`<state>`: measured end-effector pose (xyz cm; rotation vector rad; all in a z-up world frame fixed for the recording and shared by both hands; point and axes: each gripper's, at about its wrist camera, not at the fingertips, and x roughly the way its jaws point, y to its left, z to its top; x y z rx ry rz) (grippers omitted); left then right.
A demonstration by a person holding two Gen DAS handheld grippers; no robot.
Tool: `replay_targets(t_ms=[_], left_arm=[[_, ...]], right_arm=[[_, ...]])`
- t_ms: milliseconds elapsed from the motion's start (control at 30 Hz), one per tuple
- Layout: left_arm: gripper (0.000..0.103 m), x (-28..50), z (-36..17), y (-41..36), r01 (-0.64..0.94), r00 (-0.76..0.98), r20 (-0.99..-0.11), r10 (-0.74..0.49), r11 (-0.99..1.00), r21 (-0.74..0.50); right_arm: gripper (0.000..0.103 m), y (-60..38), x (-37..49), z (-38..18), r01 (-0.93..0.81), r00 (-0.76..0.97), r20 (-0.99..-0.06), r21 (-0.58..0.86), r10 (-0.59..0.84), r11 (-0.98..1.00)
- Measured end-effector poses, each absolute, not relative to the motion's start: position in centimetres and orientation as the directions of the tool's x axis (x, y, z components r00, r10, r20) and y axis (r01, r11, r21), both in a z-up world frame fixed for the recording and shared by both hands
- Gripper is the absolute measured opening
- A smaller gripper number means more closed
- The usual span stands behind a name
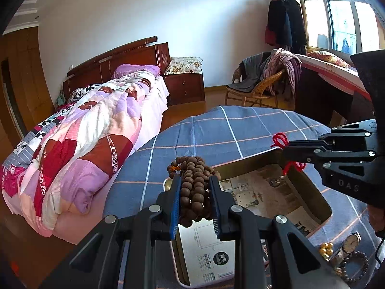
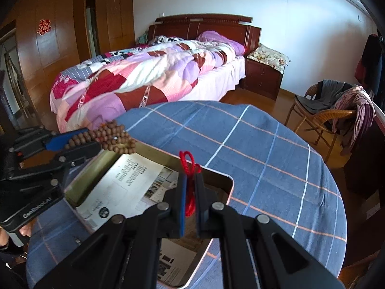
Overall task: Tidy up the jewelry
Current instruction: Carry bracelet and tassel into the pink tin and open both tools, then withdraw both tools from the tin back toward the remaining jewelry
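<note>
Where the checked blue tablecloth (image 2: 240,144) spreads (tin box (image 2: 226,180) on it), a bed (image 2: 149,77) stands behind.

My right gripper (image 2: 190,187) pinches a red knotted cord (image 2: 190,168) mid-frame above the open rectangular metal tin (image 2: 231,180); my left gripper (image 2: 79,144), far left, clamps brown wooden beads (image 2: 113,137).

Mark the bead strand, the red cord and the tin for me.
Bead strand (image 1: 195,187), left wrist view: beads bunched between the fingers of the left hand-held gripper.
Red cord (image 2: 190,166), right wrist view: knot above the right hand-held gripper's fingers.
Tin (image 2: 229,180), right wrist view: far rim corner.
</note>
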<state>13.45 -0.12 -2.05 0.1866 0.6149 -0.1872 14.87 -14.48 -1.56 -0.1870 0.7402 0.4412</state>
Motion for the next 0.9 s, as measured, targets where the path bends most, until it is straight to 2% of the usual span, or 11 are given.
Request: replay_targets(t_ms=[400,433,500,533,567,900], left_arm=[[0.024,14.3,-4.1,-0.1,0.219,0.786,-0.613,-0.086,0.965,0.144],[0.028,14.3,-4.1,-0.3,0.225,0.783,-0.616,-0.089,0.963,0.147],[0.048,14.1,-4.1,-0.4,0.212,0.79,-0.609,-0.07,0.963,0.165],[0.067,13.8,-3.9,-0.5,0.191,0.806,-0.591,-0.047,0.964,0.184],[0.078,13.5,-3.8,-0.5,0.175,0.82,-0.572,-0.033,0.965,0.196],[0.079,12.1,-3.2,0.2,0.15,0.839,-0.545,-0.01,0.965,0.213]], right_arm=[[0.012,-14.6,15.8,-3.8,-0.435,0.626,-0.726,-0.021,0.285,0.9],[0.017,-14.7,15.8,-3.8,-0.43,0.631,-0.722,-0.022,0.283,0.903],[0.038,-15.0,15.8,-3.9,-0.422,0.628,-0.725,-0.011,0.283,0.907],[0.058,-15.1,15.8,-3.9,-0.415,0.632,-0.723,-0.013,0.278,0.91],[0.063,-15.2,15.6,-3.9,-0.411,0.636,-0.721,-0.014,0.275,0.912],[0.061,-16.5,13.4,-3.3,-0.386,0.664,-0.696,-0.005,0.274,0.922]])
